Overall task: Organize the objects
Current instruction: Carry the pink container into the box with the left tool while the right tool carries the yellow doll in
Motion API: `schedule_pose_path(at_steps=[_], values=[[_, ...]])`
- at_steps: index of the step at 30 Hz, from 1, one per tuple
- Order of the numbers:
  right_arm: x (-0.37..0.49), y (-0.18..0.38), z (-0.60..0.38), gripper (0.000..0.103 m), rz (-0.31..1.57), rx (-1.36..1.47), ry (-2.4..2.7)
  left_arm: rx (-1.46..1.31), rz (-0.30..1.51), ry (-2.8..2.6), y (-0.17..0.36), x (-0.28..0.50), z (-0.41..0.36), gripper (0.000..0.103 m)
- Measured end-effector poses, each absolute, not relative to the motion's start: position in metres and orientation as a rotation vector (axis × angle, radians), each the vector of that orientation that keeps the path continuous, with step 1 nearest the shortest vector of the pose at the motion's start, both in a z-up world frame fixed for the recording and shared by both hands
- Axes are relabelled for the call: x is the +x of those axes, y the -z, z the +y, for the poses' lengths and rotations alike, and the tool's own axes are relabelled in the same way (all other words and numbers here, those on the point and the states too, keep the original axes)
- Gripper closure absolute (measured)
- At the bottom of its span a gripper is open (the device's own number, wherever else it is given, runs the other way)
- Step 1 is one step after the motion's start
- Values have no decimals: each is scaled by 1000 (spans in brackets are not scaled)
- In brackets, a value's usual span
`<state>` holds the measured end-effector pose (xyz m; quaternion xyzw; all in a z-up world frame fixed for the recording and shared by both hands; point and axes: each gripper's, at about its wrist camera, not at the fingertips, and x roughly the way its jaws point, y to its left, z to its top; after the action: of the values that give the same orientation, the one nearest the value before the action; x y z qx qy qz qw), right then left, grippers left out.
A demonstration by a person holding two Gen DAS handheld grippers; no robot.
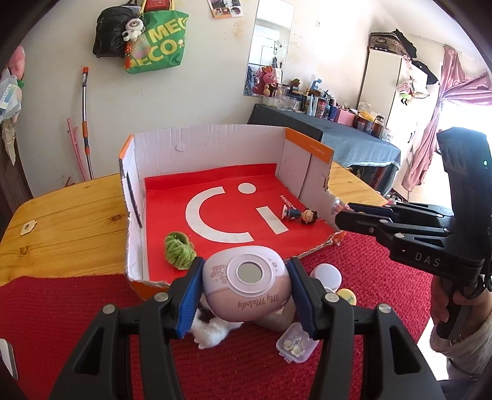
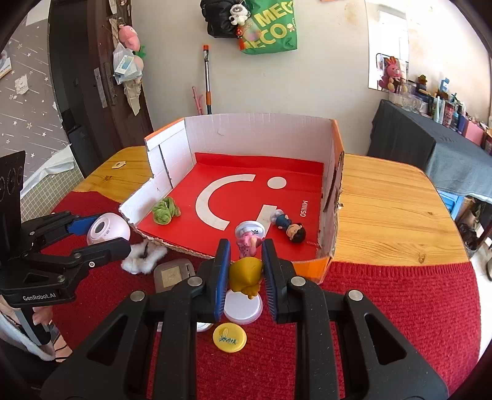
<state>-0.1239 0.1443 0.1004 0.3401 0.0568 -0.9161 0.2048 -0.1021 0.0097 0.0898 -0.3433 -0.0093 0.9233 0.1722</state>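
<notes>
Your left gripper (image 1: 246, 292) is closed on a pink My Melody gadget (image 1: 246, 284), its blue pads (image 1: 189, 295) pressed to either side, holding it above the red knitted cloth (image 1: 77, 314) just short of the torn front edge of the cardboard box (image 1: 215, 141). Your right gripper (image 2: 246, 277) has its fingers narrowed around a yellow-haired figurine (image 2: 246, 270) in a pink dress, head toward the camera and feet pointing into the box over its front rim; whether both pads actually touch the figurine you cannot tell. Inside the white-walled box, on its red Miniso liner (image 2: 261, 172), lie a fuzzy green toy (image 2: 165, 211) near the left wall and a small dark-haired doll (image 2: 290, 227) on its side near the right wall, well apart from each other. Outside the box, on the cloth beneath your grippers, sit a white round lid (image 2: 243, 309), a yellow disc (image 2: 229, 337) just in front of it, a white fluffy piece (image 2: 141, 257), a greyish flat case (image 2: 172, 274) and a small clear plastic tub (image 1: 295, 343). The cloth covers the near part of a wooden table (image 2: 393, 209), where a small tag (image 2: 118, 164) lies at the far left. A green tote bag (image 2: 270, 27) hangs on the wall behind.
</notes>
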Motion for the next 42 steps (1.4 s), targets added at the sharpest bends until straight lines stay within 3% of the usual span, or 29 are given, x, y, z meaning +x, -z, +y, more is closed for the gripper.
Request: schedule_pose_path(at_steps=[17, 42], values=[[-204, -55, 120, 83, 240, 1197, 2337, -1159, 64, -2453, -56, -179, 34, 47], [-210, -40, 111, 83, 305, 1248, 2274, -1226, 132, -2374, -34, -203, 46, 47]])
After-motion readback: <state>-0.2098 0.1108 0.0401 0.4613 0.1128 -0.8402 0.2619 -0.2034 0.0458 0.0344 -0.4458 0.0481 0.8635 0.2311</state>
